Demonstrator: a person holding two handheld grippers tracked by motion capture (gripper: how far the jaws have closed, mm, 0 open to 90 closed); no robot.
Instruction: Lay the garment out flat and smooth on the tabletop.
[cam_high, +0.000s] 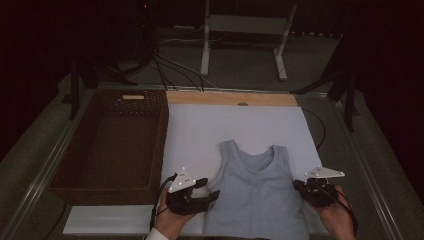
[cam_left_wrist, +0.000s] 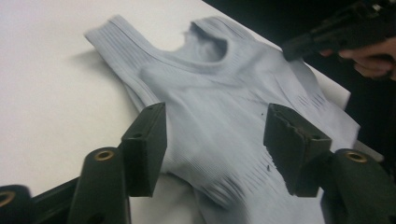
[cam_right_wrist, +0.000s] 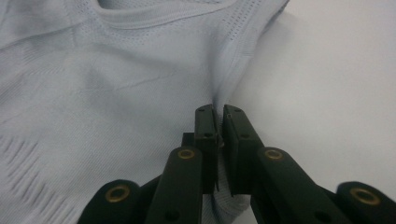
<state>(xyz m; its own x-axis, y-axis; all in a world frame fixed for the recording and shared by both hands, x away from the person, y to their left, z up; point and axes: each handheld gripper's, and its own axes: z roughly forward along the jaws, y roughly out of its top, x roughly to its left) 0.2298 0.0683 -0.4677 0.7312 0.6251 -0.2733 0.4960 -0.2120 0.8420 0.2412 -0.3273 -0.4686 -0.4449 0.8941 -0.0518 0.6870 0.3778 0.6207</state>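
Now left tool (cam_left_wrist: 215, 135) spread above vest (cam_left_wrist: 219, 107), gripping nothing; right tool (cam_right_wrist: 219, 123) pinching vest's side edge near bench's front edge.

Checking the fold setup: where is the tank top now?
In the high view, the tank top lies on the white board, right of the wicker basket.

Dark woven basket (cam_high: 112, 145) at left, touching the edge of a white sheet (cam_high: 210, 130) laid over the counter. Strip of bare wood (cam_high: 230, 98) along the far edge. White metal stand (cam_high: 245, 30) on the floor beyond.
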